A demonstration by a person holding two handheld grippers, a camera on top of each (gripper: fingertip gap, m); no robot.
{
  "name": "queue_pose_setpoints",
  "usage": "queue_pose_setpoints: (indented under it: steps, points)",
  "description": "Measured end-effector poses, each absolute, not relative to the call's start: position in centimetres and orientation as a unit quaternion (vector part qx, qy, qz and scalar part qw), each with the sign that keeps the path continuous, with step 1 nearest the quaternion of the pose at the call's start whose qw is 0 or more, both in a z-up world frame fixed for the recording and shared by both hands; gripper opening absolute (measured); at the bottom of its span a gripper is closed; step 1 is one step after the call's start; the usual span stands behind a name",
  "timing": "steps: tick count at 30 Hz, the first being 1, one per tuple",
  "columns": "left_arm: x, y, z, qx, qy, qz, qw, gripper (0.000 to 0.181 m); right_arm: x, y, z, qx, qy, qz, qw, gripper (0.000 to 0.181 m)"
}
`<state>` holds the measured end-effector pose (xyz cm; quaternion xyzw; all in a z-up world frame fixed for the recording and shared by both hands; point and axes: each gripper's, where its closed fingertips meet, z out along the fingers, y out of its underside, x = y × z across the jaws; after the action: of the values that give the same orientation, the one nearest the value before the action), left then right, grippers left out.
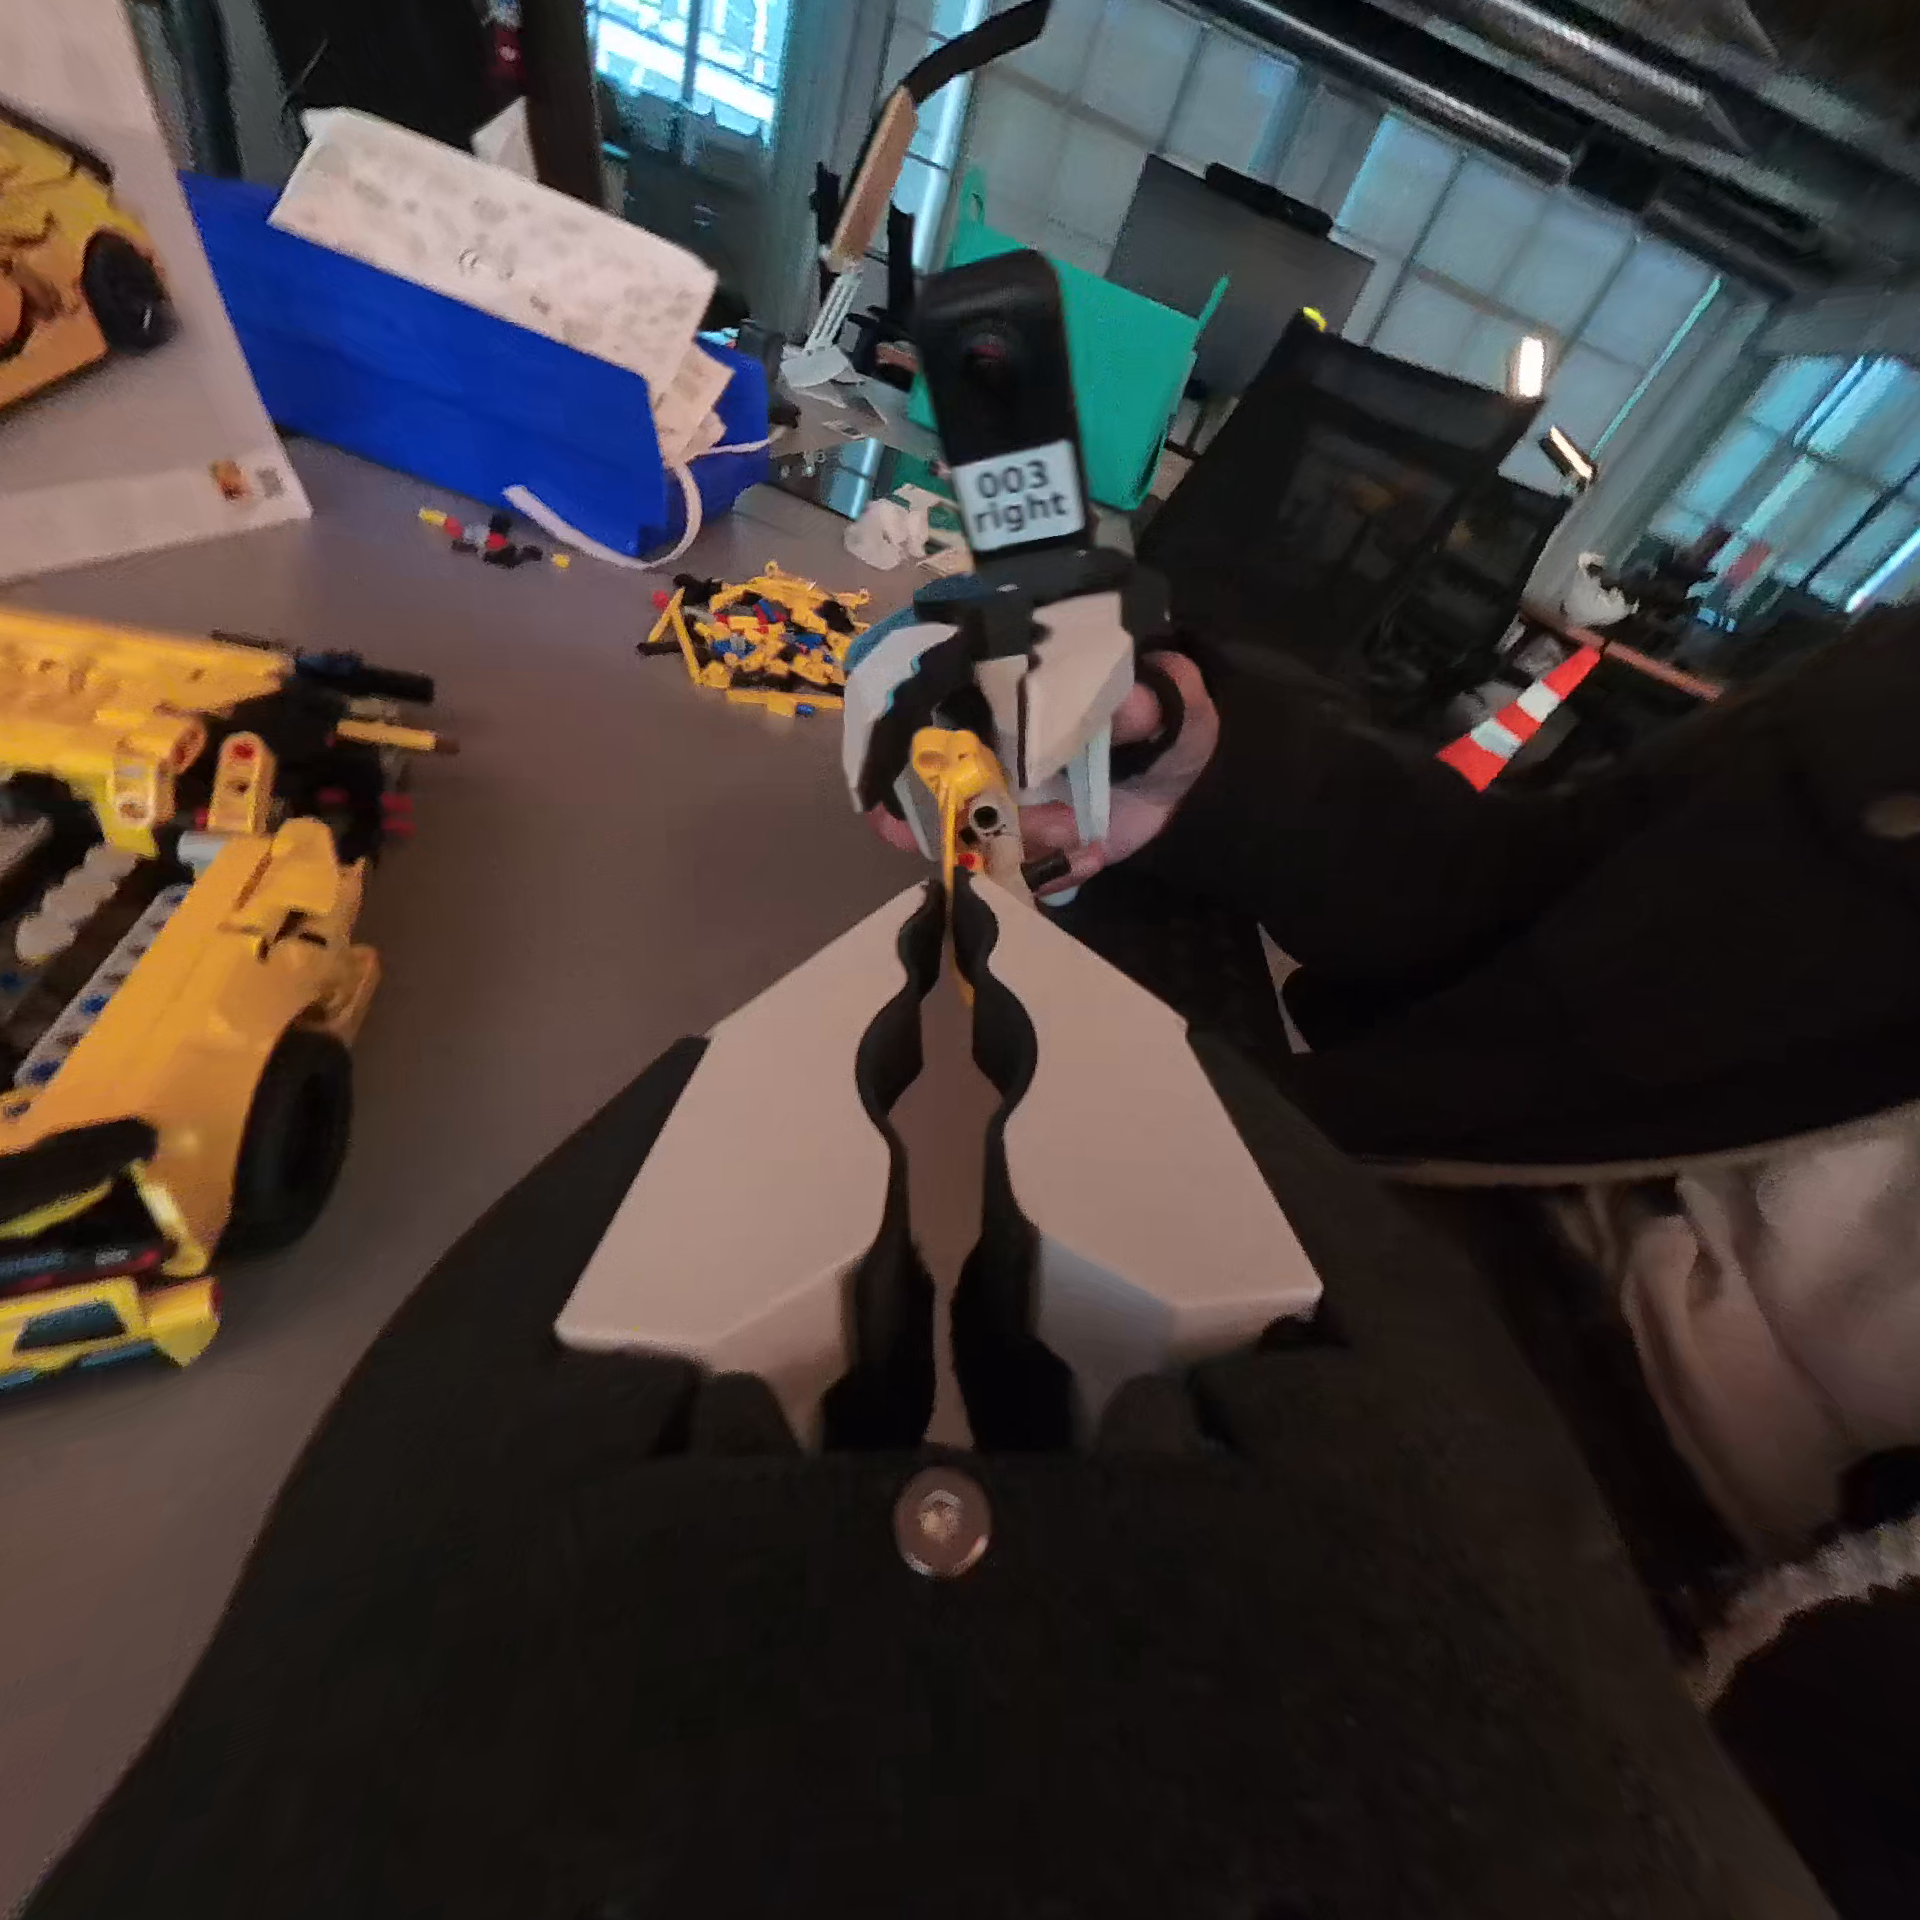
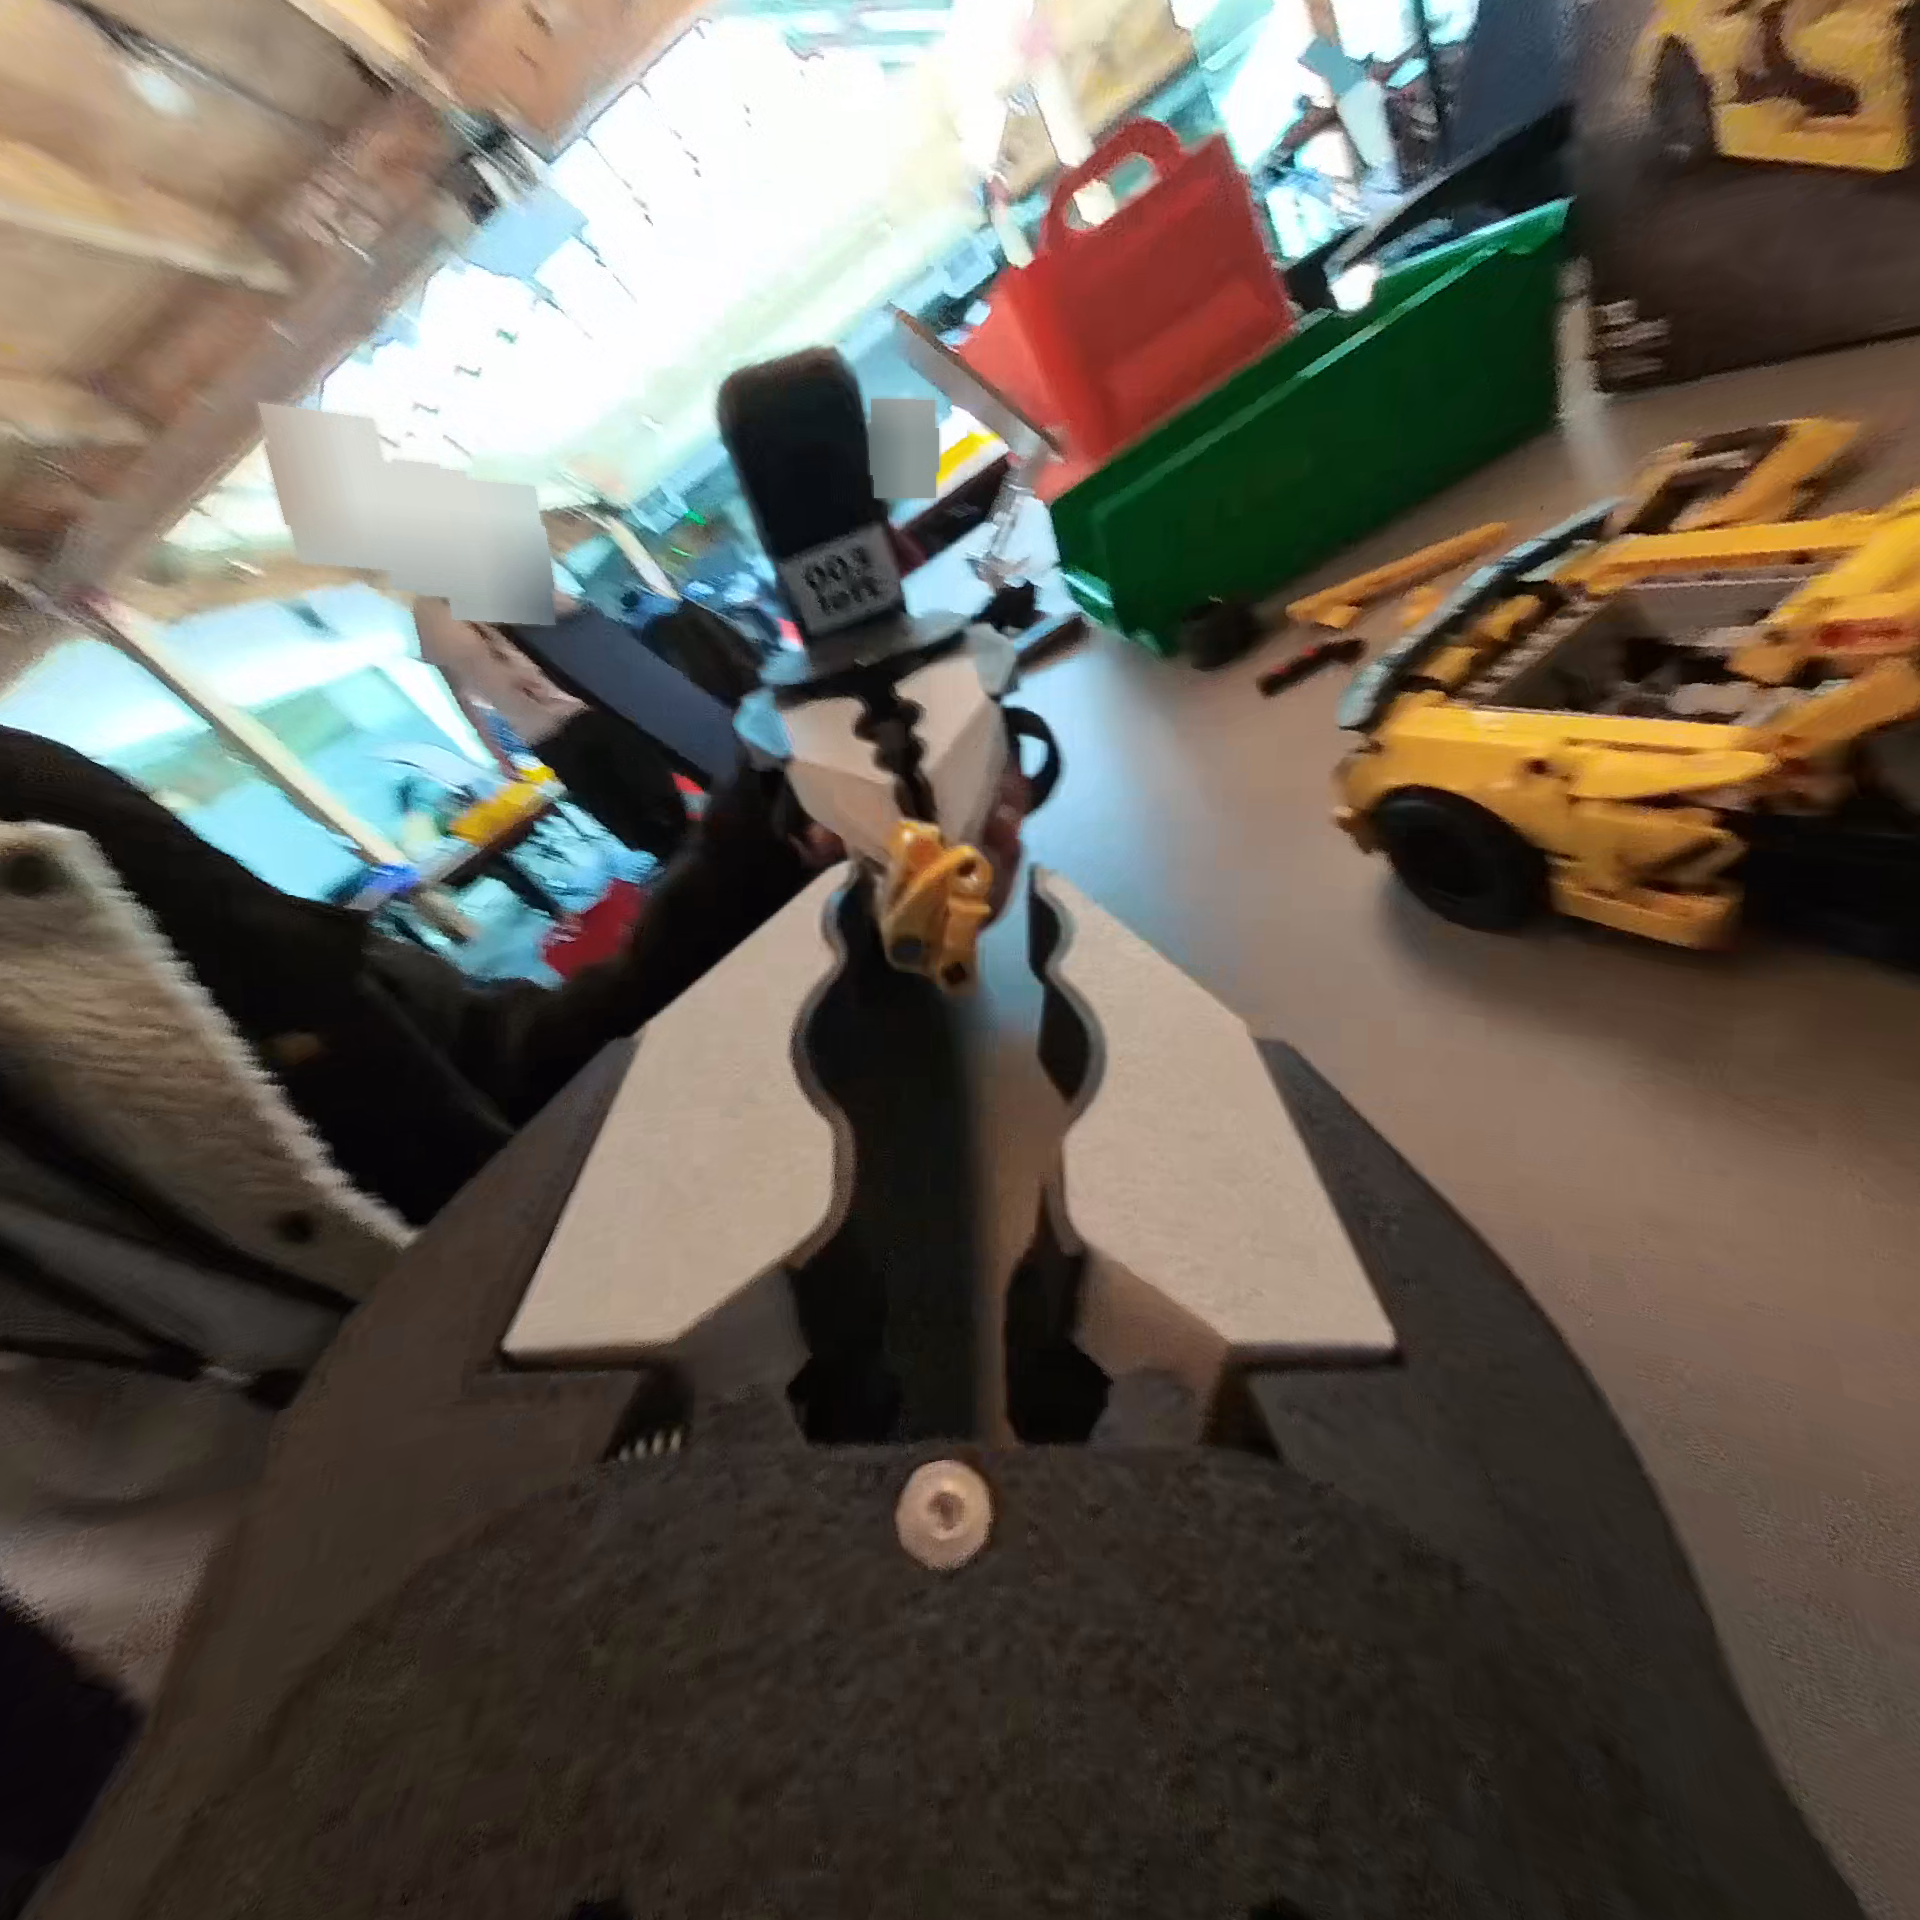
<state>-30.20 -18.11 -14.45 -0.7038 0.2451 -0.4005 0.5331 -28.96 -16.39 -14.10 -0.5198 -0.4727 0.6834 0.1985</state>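
Grippers met over a small yellow plastic building-toy piece, above a grey table.
Left gripper pinched its lower edge; right gripper stood parted around it, so steady alignment seemed key.

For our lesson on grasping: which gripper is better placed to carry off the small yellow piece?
Left, probably. The left gripper is shut on the yellow piece, while the right gripper stands open, its tips only flanking the piece.

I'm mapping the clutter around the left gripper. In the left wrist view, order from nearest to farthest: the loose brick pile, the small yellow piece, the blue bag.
1. Small yellow piece, pinched at the left gripper tips.
2. Loose brick pile, on the table, ahead-left.
3. Blue bag, behind it, far left.
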Motion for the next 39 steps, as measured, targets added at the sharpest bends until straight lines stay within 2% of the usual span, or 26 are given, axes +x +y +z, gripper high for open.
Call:
queue_pose_setpoints:
  steps: [2, 5, 11, 13, 14, 18, 20, 22, 24, 25, 27, 32, 35, 39]
  points:
    - [-29.7, -18.4, -14.4, -0.698, 0.269, -0.384, 0.541, 0.001, -28.3, -16.7, -13.8, -0.511, -0.464, 0.706, 0.160, 0.015]
    - [-29.7, -18.3, -14.8, -0.704, 0.274, -0.376, 0.536, 0.001, -28.1, -16.9, -14.6, -0.527, -0.459, 0.707, 0.113, 0.015]
    - [-29.1, -18.8, -14.1, -0.686, 0.253, -0.434, 0.526, 0.004, -27.7, -17.3, -13.8, -0.510, -0.457, 0.721, 0.107, 0.014]
    - [-28.6, -18.9, -14.3, -0.690, 0.251, -0.449, 0.509, 0.038, -27.9, -17.8, -14.2, -0.511, -0.474, 0.708, 0.112, 0.013]
    - [-28.2, -19.0, -14.7, -0.694, 0.261, -0.446, 0.502, 0.041, -28.1, -18.2, -14.4, -0.509, -0.485, 0.702, 0.114, 0.013]
    - [-26.9, -19.5, -16.0, -0.705, 0.293, -0.437, 0.476, 0.040, -28.6, -18.7, -14.8, -0.509, -0.502, 0.686, 0.136, 0.013]
    - [-27.0, -19.5, -15.9, -0.705, 0.291, -0.442, 0.472, 0.026, -28.7, -18.5, -14.8, -0.514, -0.497, 0.685, 0.139, 0.013]
    - [-27.3, -19.3, -15.0, -0.691, 0.283, -0.447, 0.492, 0.026, -28.6, -18.4, -14.4, -0.506, -0.490, 0.696, 0.138, 0.014]
    - [-27.6, -19.4, -14.2, -0.677, 0.281, -0.452, 0.508, 0.025, -28.1, -18.4, -13.7, -0.491, -0.486, 0.710, 0.137, 0.028]
    - [-27.9, -19.3, -14.0, -0.677, 0.273, -0.452, 0.513, 0.025, -27.9, -17.9, -13.2, -0.489, -0.478, 0.715, 0.147, 0.029]
    - [-28.3, -19.3, -13.7, -0.674, 0.264, -0.461, 0.514, 0.025, -27.4, -17.0, -13.4, -0.496, -0.476, 0.710, 0.152, 0.019]
    - [-28.1, -19.3, -13.9, -0.677, 0.265, -0.463, 0.507, 0.025, -28.0, -17.7, -14.6, -0.507, -0.505, 0.679, 0.161, 0.017]
    - [-28.0, -19.3, -14.3, -0.682, 0.266, -0.462, 0.501, 0.025, -28.3, -18.2, -15.0, -0.509, -0.524, 0.661, 0.171, 0.006]
    - [-27.8, -19.5, -14.0, -0.676, 0.262, -0.481, 0.493, 0.026, -28.1, -18.4, -14.8, -0.496, -0.547, 0.644, 0.198, 0.005]
